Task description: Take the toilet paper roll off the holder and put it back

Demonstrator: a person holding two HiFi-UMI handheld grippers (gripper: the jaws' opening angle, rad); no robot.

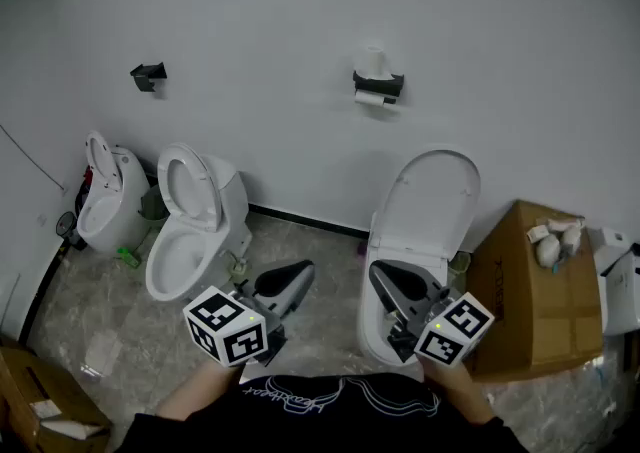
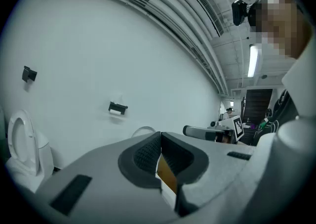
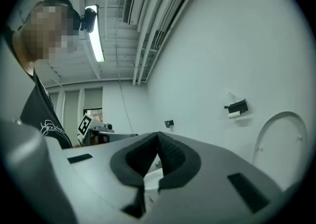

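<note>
Toilet paper roll (image 1: 370, 98) mounted; tools (image 1: 299, 272) (image 1: 381, 277) low, closed.

Glossy wht toilet (image 1: 430, 206), matt cardbd box (image 1: 535, 291), smooth matt wall (image 1: 300, 21), stone-look floor (image 1: 100, 311), paper roll (image 1: 375, 61)

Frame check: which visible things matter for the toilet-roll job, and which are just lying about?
Job in hand:
toilet paper roll, hanging in the wall holder
left gripper and right gripper, both shut and empty

Lying about:
three toilets
cardboard box
second wall holder, far left
upright roll standing on the first holder
</note>
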